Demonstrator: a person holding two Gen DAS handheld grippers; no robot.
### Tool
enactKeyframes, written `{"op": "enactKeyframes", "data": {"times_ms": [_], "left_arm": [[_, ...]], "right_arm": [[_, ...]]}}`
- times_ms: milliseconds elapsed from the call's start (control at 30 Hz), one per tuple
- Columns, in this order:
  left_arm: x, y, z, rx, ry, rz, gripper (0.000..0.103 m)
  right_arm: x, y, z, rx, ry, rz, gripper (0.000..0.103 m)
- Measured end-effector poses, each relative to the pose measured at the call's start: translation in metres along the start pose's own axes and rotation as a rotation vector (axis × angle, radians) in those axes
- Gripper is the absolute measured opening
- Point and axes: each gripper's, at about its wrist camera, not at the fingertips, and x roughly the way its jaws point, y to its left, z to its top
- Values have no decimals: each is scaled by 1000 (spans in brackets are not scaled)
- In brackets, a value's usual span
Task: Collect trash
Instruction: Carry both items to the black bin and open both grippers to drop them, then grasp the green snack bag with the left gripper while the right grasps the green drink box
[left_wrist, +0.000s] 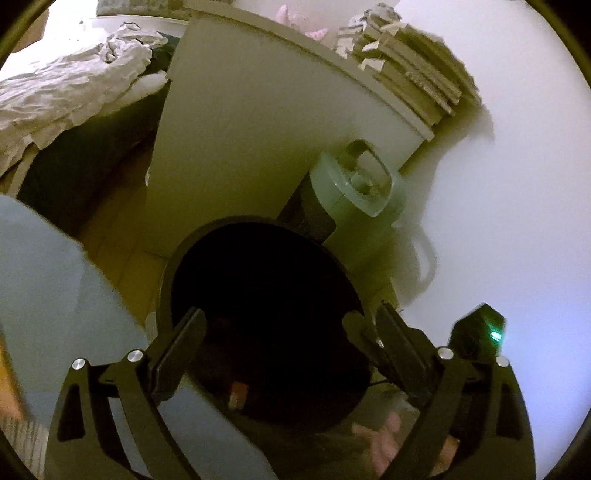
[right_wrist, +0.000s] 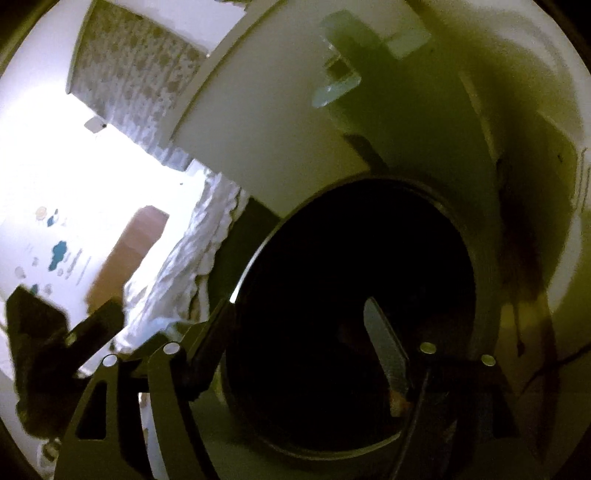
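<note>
**Both claws spread wide at the mouth of a dark bin**

Bedroom surroundings frame both views: a white cabinet (left_wrist: 236, 122) rises ahead of the left claw, with a rumpled pale bedsheet (left_wrist: 59, 88) off to its upper left and a stack of cardboard (left_wrist: 413, 70) on the cabinet top, up and to the right. A translucent lidded container (left_wrist: 354, 192) stands just beyond the bin, against the cabinet's foot and the white wall (left_wrist: 517, 184).

The left gripper (left_wrist: 291, 325) hangs over a round black trash bin (left_wrist: 258, 236), its fingers spread wide and holding nothing. One finger sits over the bin's left rim, the other over the right rim, so the dark opening lies between and just ahead of them. Inside, near the claw's base, a small pale scrap (left_wrist: 236, 397) shows dimly; what it is cannot be told. A blue-grey surface (left_wrist: 55, 288) fills the space left of the claw.

From the right wrist, the right gripper (right_wrist: 299, 317) is likewise spread wide and empty. Its right finger reaches over the bin's opening (right_wrist: 354, 295), while its left finger lies outside the rim, towards the white bedding (right_wrist: 177, 266). The bin's interior is too dark to read. The cabinet (right_wrist: 280, 140) stands directly beyond the bin, and a patterned curtain (right_wrist: 140, 81) hangs far up and to the left.
</note>
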Motion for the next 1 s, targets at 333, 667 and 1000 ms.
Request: {"op": "enactKeyframes", "data": {"times_ms": [333,667,1000], "left_arm": [[-102,-6,-47,19,-68,-39,93],[-222,-7,-118,170,-171,68,93],[-291,51,-159,324,-241,315,97]], "right_arm": [[44,8,7,-3,15,-69,75],[48,26,-36,5,68,-23,75],[37,46,-47,-41,122,48,82]]}}
